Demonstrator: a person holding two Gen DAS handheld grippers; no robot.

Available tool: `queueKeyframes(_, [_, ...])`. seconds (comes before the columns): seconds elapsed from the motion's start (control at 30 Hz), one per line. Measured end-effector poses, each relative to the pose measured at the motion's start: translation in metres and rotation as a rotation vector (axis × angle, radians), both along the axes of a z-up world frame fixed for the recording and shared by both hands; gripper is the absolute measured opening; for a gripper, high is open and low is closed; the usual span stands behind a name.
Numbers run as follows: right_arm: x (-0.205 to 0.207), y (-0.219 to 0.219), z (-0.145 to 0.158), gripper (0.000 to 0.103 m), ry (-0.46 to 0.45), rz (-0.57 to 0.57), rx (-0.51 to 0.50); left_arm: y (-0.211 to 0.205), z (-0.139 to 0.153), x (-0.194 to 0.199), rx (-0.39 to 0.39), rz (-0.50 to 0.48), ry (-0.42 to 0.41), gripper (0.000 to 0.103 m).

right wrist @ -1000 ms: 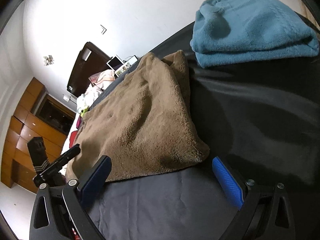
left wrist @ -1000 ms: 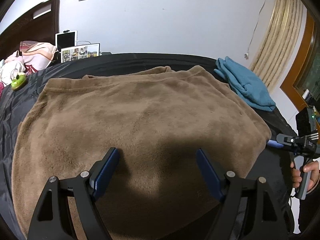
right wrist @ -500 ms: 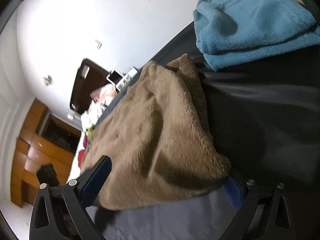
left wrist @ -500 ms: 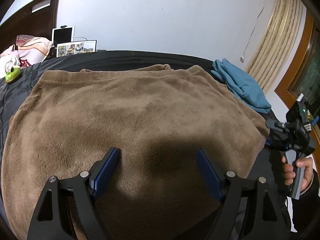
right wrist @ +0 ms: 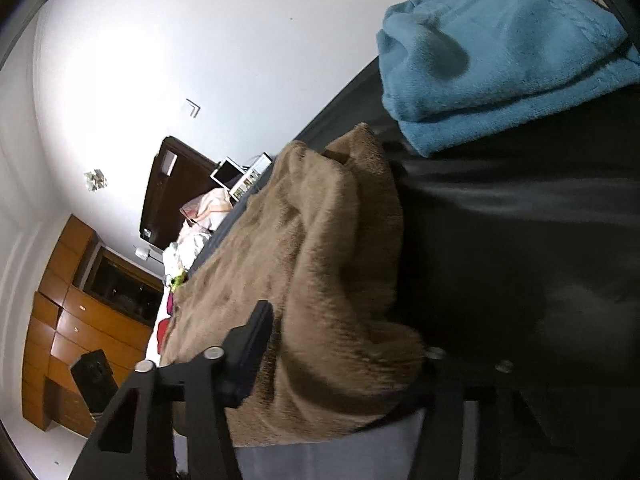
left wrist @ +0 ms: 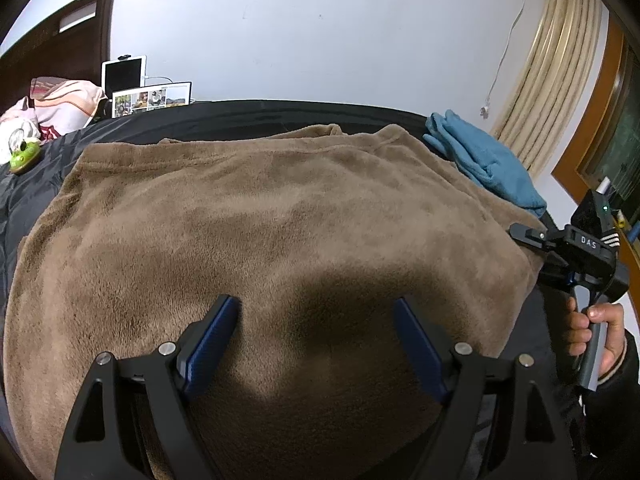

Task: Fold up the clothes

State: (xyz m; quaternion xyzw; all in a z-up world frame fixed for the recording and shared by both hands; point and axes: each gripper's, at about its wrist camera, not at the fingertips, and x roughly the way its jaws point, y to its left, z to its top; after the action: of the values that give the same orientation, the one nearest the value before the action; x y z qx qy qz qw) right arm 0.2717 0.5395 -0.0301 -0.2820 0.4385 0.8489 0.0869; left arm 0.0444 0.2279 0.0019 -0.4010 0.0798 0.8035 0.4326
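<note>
A brown fleece garment [left wrist: 280, 220] lies spread flat over the black bed cover [left wrist: 240, 114]. My left gripper [left wrist: 316, 320] hovers open over its near edge, blue pads wide apart, nothing between them. My right gripper [left wrist: 536, 248], held by a hand [left wrist: 600, 332], sits at the garment's near right corner. In the right wrist view that corner of the brown garment [right wrist: 320, 260] is bunched between the fingers of the right gripper [right wrist: 340, 360]. The left finger presses in from the side, and fabric hides the right finger.
A folded blue garment [left wrist: 488, 164] [right wrist: 500, 52] rests at the far right of the bed. A tablet [left wrist: 123, 74], a pile of pink clothes [left wrist: 60, 104] and a green toy [left wrist: 24, 154] sit far left. Curtains hang at the right, and a wooden wardrobe [right wrist: 68, 320] stands beyond the bed.
The right gripper moved in onto the brown garment's corner and its fingers narrowed around the fabric, which now bunches up. The left gripper drifted slightly forward and stayed open.
</note>
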Motion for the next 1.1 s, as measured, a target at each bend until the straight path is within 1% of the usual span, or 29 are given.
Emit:
queueKeyframes(0.07, [0.000, 0.001, -0.002, 0.047, -0.007, 0.007, 0.003, 0.003, 0.003, 0.000, -0.016, 0.007, 0.001, 0.084])
queueKeyframes(0.13, [-0.002, 0.002, -0.003, 0.047, -0.012, 0.013, 0.003, 0.005, 0.006, 0.000, -0.025, 0.014, 0.000, 0.084])
queueKeyframes(0.23, [-0.003, 0.003, -0.004, 0.047, -0.019, 0.021, 0.004, 0.011, 0.019, 0.003, -0.017, 0.006, 0.009, 0.084])
queueKeyframes(0.4, [-0.007, 0.001, -0.002, 0.047, -0.005, 0.056, 0.037, 0.036, 0.046, 0.013, -0.008, -0.049, 0.038, 0.084])
queueKeyframes(0.43, [-0.008, 0.000, -0.002, 0.046, -0.002, 0.064, 0.045, 0.044, 0.049, 0.014, -0.005, -0.064, 0.030, 0.084])
queueKeyframes(0.5, [-0.009, -0.001, -0.001, 0.040, 0.006, 0.080, 0.061, 0.060, 0.056, 0.016, 0.001, -0.092, 0.013, 0.084])
queueKeyframes(0.53, [-0.010, -0.001, 0.000, 0.035, 0.010, 0.088, 0.069, 0.070, 0.058, 0.016, 0.003, -0.104, -0.001, 0.084])
queueKeyframes(0.6, [-0.005, -0.002, 0.004, 0.031, 0.044, 0.096, 0.086, 0.089, 0.060, 0.014, -0.001, -0.121, -0.023, 0.084])
queueKeyframes(0.67, [-0.004, -0.005, 0.008, 0.030, 0.066, 0.106, 0.113, 0.110, 0.061, 0.010, -0.018, -0.127, -0.039, 0.084])
queueKeyframes(0.77, [-0.005, -0.014, 0.014, 0.030, 0.076, 0.125, 0.164, 0.140, 0.064, 0.004, -0.036, -0.152, -0.090, 0.084])
queueKeyframes(0.87, [-0.007, -0.022, 0.020, 0.030, 0.087, 0.143, 0.215, 0.175, 0.067, 0.000, -0.042, -0.209, -0.177, 0.084])
queueKeyframes(0.93, [-0.008, -0.028, 0.024, 0.030, 0.095, 0.155, 0.249, 0.198, 0.070, 0.000, -0.048, -0.231, -0.221, 0.084])
queueKeyframes(1.0, [-0.009, -0.034, 0.028, 0.030, 0.102, 0.167, 0.283, 0.217, 0.072, 0.002, -0.064, -0.255, -0.245, 0.084])
queueKeyframes(1.1, [-0.010, -0.041, 0.031, 0.030, 0.105, 0.183, 0.326, 0.246, 0.070, 0.008, -0.113, -0.289, -0.255, 0.084])
